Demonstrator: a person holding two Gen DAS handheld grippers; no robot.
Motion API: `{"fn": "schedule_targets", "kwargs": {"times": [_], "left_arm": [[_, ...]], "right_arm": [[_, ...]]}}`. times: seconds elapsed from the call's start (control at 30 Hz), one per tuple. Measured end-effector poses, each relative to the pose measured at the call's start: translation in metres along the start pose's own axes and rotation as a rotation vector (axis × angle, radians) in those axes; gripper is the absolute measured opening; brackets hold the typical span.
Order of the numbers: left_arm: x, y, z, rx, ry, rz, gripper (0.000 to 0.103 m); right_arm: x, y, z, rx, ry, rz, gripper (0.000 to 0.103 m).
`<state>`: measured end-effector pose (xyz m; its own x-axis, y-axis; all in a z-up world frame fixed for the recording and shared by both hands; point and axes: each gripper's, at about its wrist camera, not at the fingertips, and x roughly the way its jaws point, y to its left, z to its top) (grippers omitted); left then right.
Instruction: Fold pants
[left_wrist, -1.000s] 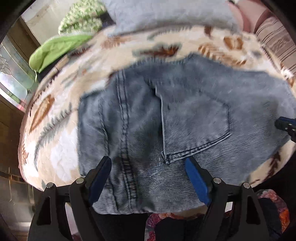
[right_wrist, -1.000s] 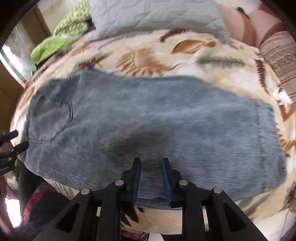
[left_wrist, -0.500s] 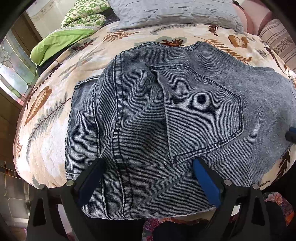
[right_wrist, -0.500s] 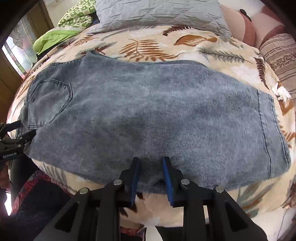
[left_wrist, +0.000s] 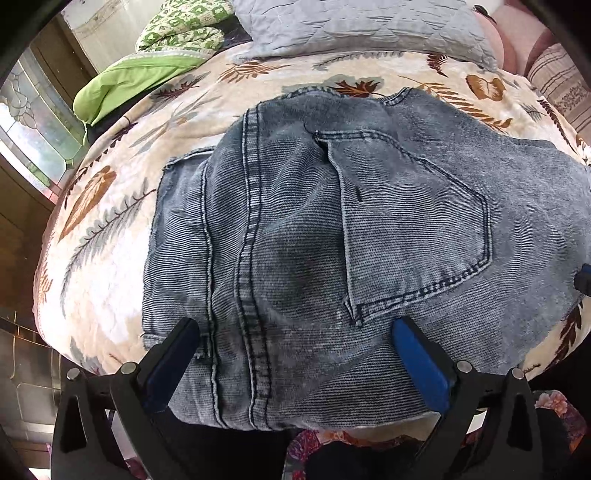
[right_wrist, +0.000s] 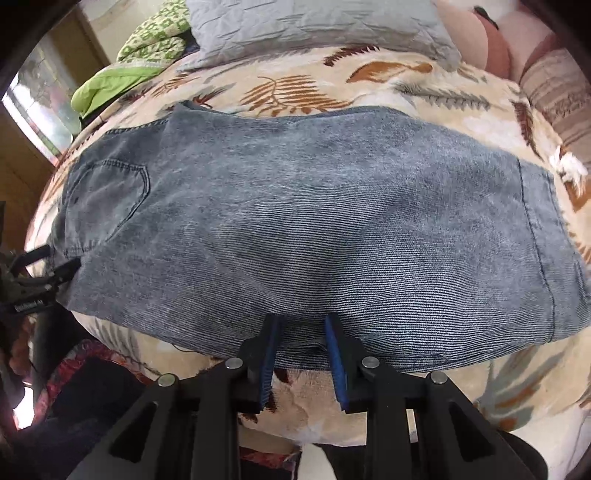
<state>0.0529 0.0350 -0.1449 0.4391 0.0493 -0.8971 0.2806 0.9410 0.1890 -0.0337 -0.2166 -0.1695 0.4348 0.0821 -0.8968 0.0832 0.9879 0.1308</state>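
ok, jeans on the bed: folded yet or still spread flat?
Folded once lengthwise: the jeans lie as one leg-wide strip on the bedspread, one back pocket up, a second layer's edge showing at the waist. No crosswise fold.

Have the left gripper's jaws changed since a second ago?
Yes. The left gripper has just been opening: its jaws now stand wider over the jeans, spanning from beyond the seam to under the back pocket, gripping nothing.

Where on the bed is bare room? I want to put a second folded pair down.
Free: bedspread between the jeans and the grey pillow; another patch left of the waistband. Crowded: the green blanket corner.
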Motion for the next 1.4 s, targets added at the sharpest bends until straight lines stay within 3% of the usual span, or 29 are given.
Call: {"fn": "schedule_targets", "kwargs": {"times": [0.13, 0.23, 0.5, 0.77, 0.87, 0.93, 0.97, 1.07, 1.4], "left_arm": [[-0.024, -0.004, -0.002, 0.027, -0.062, 0.033, 0.103], [-0.044, -0.007, 0.001, 0.025, -0.112, 0.032, 0.103], [-0.096, -0.009, 0.015, 0.030, -0.241, 0.019, 0.103], [-0.109, -0.009, 0.023, 0.036, -0.260, 0.002, 0.103], [-0.108, -0.009, 0.026, 0.038, -0.254, 0.001, 0.103], [-0.109, -0.009, 0.027, 0.038, -0.252, 0.004, 0.103], [-0.109, -0.008, 0.028, 0.036, -0.252, 0.008, 0.103], [-0.108, -0.007, 0.030, 0.030, -0.253, 0.015, 0.103], [-0.110, -0.004, 0.032, 0.025, -0.259, 0.028, 0.103]], "right_arm": [[-0.006, 0.001, 0.005, 0.022, 0.010, -0.002, 0.030], [-0.022, 0.002, 0.014, 0.052, -0.041, 0.046, 0.030], [-0.024, 0.044, 0.040, -0.039, -0.073, 0.075, 0.031], [0.006, 0.082, 0.037, -0.113, -0.011, 0.110, 0.031], [0.020, 0.084, 0.030, -0.119, 0.000, 0.107, 0.037], [0.019, 0.085, 0.025, -0.136, -0.010, 0.145, 0.053], [0.019, 0.087, 0.021, -0.149, -0.014, 0.145, 0.055], [0.018, 0.093, 0.012, -0.215, -0.038, 0.104, 0.056], [0.022, 0.088, 0.016, -0.170, -0.036, 0.137, 0.057]]}}
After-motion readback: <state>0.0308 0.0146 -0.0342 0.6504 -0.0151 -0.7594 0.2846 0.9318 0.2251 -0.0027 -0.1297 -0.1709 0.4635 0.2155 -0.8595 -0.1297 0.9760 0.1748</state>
